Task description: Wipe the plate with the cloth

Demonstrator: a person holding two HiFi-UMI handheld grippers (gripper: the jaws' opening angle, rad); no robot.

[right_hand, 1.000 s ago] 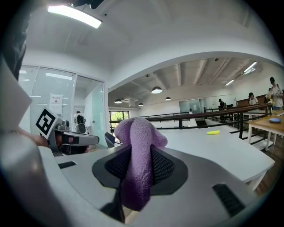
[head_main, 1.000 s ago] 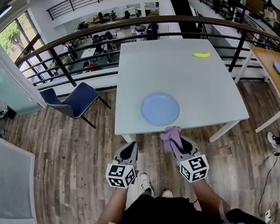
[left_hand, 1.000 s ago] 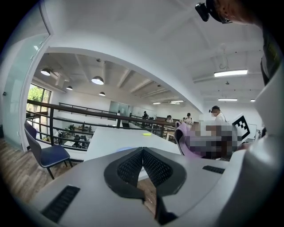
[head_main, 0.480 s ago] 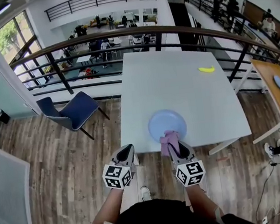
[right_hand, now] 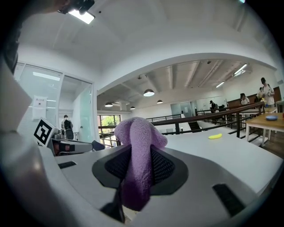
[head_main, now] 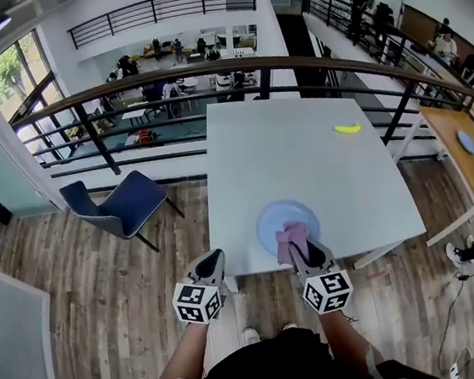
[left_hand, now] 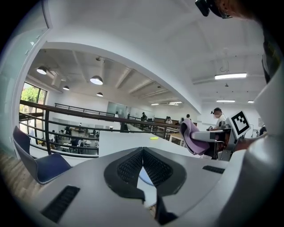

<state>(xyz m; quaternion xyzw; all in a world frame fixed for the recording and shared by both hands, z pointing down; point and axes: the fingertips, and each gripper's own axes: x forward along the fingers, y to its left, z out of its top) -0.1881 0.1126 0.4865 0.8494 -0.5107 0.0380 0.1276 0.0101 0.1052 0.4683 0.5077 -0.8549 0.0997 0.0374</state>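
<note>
Blue plate [head_main: 273, 219] lying close to the desk's [head_main: 301, 152] near edge; a banana [head_main: 348, 128] lies towards the far right corner. The right tool [head_main: 304, 253] pinches a bunched fold of the purple cloth [head_main: 291, 238], which overlaps the plate's near part. The left tool [head_main: 214, 261] hangs off the near edge, pads pressed together, empty. The cloth looks soft, light and limp, best gripped at its bunch. The plate is probably stiff and smooth and may slide unless steadied at the rim. A second earlier the cloth hung short of the plate, over the desk's near edge.
</note>
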